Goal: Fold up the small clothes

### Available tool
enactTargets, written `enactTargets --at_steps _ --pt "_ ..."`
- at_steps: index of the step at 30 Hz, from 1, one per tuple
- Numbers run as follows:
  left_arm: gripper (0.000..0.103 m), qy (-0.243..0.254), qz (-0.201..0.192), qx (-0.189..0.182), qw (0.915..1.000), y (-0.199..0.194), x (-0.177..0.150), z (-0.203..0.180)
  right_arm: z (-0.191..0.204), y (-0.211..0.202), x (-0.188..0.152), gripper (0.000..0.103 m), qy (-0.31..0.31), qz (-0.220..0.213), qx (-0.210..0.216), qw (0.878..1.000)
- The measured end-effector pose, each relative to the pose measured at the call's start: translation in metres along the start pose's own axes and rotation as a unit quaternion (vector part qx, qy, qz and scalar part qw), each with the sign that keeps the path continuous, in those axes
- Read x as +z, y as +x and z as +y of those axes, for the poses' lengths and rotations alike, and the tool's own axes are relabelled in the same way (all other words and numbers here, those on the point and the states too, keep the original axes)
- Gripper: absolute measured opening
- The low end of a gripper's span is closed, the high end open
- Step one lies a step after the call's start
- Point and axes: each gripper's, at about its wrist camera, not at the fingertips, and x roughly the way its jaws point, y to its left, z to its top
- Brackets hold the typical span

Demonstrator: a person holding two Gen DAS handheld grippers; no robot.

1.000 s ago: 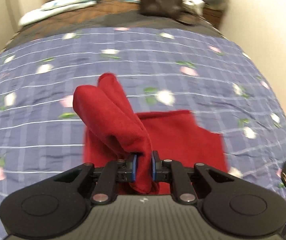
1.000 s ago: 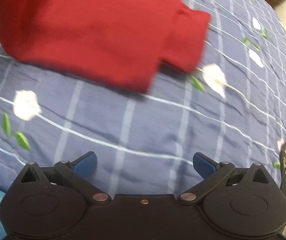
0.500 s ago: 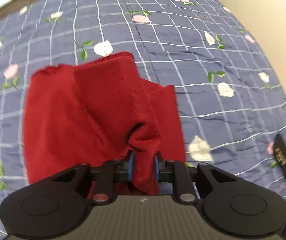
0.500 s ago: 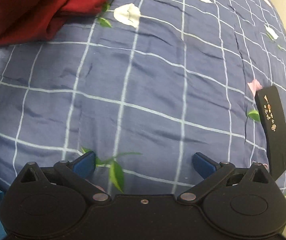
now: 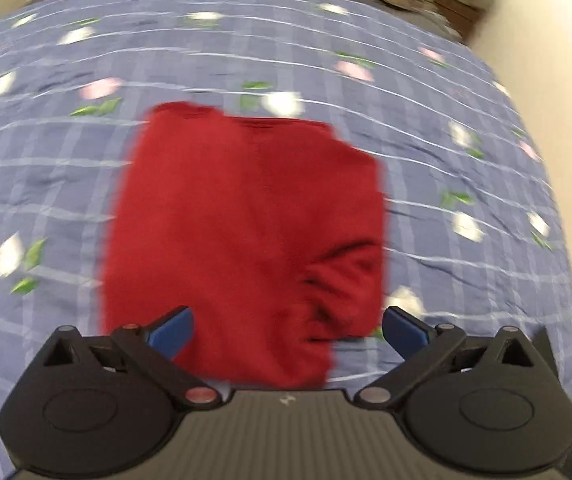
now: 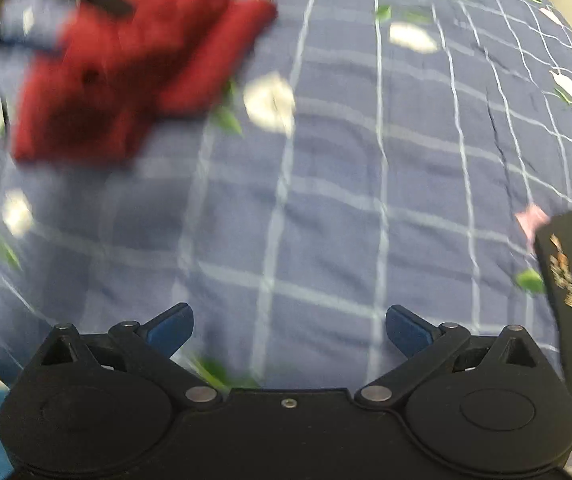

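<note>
1. The red garment (image 5: 242,232) is now released by the left gripper (image 5: 287,330); half a second earlier a fold of it was pinched between the fingers.
2. The jaws are spread wide, and nothing is held between them.
3. The garment is laid flat on the blue flowered bedspread (image 5: 465,184), folded to a rough rectangle.
4. The right gripper (image 6: 289,330) is also kept wide apart and empty, well apart from the cloth.
5. One fold is judged as finished; wrinkles near the right edge may need smoothing.

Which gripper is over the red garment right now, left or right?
The left gripper: its open fingers frame the red garment lying on the quilt. The right gripper, also open, faces bare quilt, garment far off.
</note>
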Motion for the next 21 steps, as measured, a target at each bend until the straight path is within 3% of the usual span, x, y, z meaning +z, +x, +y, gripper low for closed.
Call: enactTargets --at_steps 10,14,18,21 --pt "0.102 -0.139 0.005 0.068 0.9879 0.001 -0.015 0.099 0.024 -0.011 0.069 0.102 0.09 -0.053 0.109 0.989" --pt "0.102 -0.153 0.022 0.088 0.984 0.004 -0.02 0.112 0.031 -0.01 0.108 0.102 0.137 -0.075 0.15 0.976" --pt "0.102 -0.153 0.02 0.104 0.9826 -0.001 -0.024 0.114 0.043 0.005 0.141 0.097 0.186 -0.054 0.159 0.968" --pt "0.102 -0.155 0.019 0.098 0.9828 -0.003 -0.023 0.115 0.049 0.017 0.156 0.083 0.205 -0.037 0.154 0.966"
